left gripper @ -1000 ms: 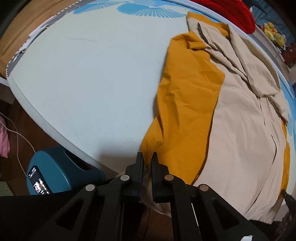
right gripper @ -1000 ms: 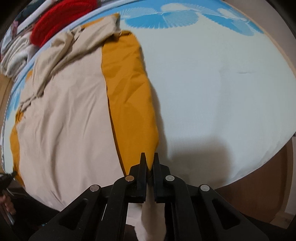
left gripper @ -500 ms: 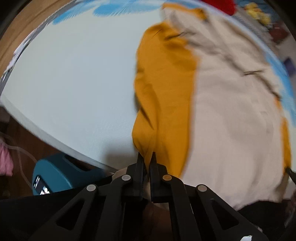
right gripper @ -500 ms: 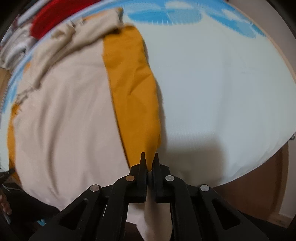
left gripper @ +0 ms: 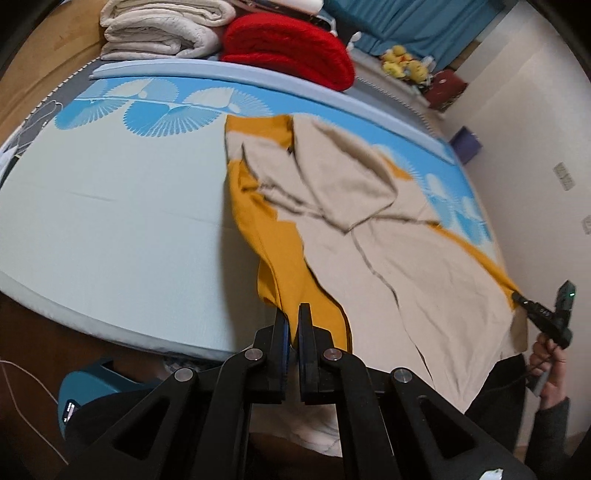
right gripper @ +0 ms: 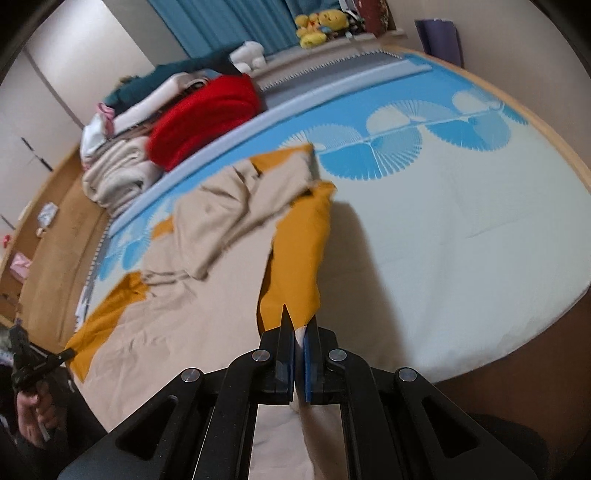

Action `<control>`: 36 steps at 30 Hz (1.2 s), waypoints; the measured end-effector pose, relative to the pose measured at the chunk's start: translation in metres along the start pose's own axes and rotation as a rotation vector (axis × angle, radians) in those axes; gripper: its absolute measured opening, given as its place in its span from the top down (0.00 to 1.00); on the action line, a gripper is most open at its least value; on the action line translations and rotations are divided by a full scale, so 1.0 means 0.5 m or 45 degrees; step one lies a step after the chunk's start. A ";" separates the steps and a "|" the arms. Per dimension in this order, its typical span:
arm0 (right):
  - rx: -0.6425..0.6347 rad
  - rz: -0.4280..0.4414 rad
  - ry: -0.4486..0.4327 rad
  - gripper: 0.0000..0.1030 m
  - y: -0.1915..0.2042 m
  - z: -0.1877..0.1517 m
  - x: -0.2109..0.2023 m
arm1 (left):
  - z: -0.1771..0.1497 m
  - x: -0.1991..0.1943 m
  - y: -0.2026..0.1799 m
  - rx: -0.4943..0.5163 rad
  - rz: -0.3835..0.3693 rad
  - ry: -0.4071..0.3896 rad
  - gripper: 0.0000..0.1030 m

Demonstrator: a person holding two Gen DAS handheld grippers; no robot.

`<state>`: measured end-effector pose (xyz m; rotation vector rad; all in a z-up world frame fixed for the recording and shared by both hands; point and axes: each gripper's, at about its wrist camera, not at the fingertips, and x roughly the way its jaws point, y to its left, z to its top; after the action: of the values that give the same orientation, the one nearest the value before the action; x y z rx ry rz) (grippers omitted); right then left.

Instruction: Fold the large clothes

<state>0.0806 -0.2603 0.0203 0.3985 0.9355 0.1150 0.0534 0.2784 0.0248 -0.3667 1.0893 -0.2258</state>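
A large beige and mustard-yellow garment (left gripper: 388, 258) lies spread on a pale blue mattress (left gripper: 110, 206); it also shows in the right wrist view (right gripper: 192, 295). My left gripper (left gripper: 293, 314) is shut on the garment's near yellow hem corner and holds it raised. My right gripper (right gripper: 298, 325) is shut on the other near yellow corner (right gripper: 295, 266). In the left wrist view the right gripper (left gripper: 532, 304) pinches the far corner. In the right wrist view the left gripper (right gripper: 55, 356) shows at the left edge. The garment's top end lies crumpled near the mattress's far edge.
Folded white blankets (left gripper: 162, 29) and a red blanket (left gripper: 288, 48) are stacked beyond the mattress. Yellow plush toys (left gripper: 402, 64) and blue curtains stand at the back. A teal stool (left gripper: 96, 387) sits on the floor by the mattress's near edge. A white wall (left gripper: 535, 147) is to the right.
Both grippers have lifted and tilted up, still shut on the garment's near corners. The hem has risen off the mattress and stretched taut between them. The room's far end has come into view.
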 end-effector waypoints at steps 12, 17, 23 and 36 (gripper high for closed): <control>0.062 0.085 -0.088 0.97 -0.032 -0.070 -0.195 | -0.007 -0.048 0.048 -0.061 -0.089 0.058 0.98; 0.016 0.042 -0.072 0.97 -0.028 0.039 -0.104 | 0.109 0.047 0.076 -0.127 -0.084 0.054 0.98; -0.011 -0.042 0.050 0.97 -0.043 0.242 0.145 | 0.268 0.255 0.133 -0.213 0.011 0.132 0.98; 0.242 -0.063 0.328 0.92 -0.164 0.369 0.500 | 0.353 0.421 0.213 -0.449 -0.067 0.344 0.70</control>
<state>0.3707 -0.3214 -0.1036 0.5443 1.2148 0.0319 0.3056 0.3328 -0.1174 -0.6959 1.3907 -0.1307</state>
